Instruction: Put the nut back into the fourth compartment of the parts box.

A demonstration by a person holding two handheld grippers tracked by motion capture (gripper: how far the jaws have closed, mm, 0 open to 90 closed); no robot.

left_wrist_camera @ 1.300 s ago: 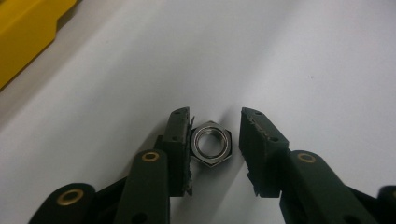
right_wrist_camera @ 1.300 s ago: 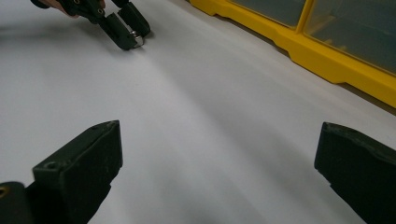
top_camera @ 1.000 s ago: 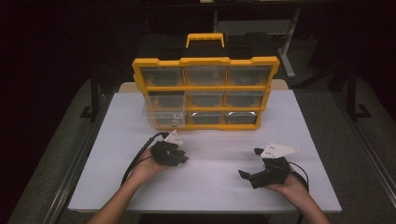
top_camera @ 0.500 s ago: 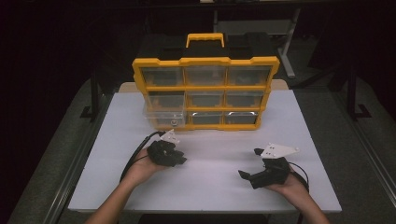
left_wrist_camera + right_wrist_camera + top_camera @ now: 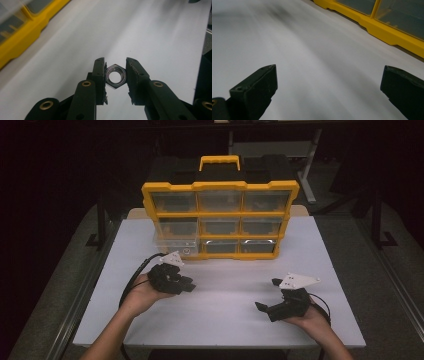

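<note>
Between left gripper (image 5: 115,68) jaws, hex nut (image 5: 115,75) pinched, unreadable from above, right gripper (image 5: 328,75) spread wide

No text, label, brand, number or sign can be read anywhere at this moment. The yellow drawer cabinet (image 5: 220,217) standing on the white table (image 5: 220,320) carries no legible lettering on its frame, its handle or its clear drawer fronts. The steel hex nut (image 5: 115,76) seen in the left gripper view bears no stamped marking that can be made out. The black jaws in both gripper views are likewise unmarked.
</note>
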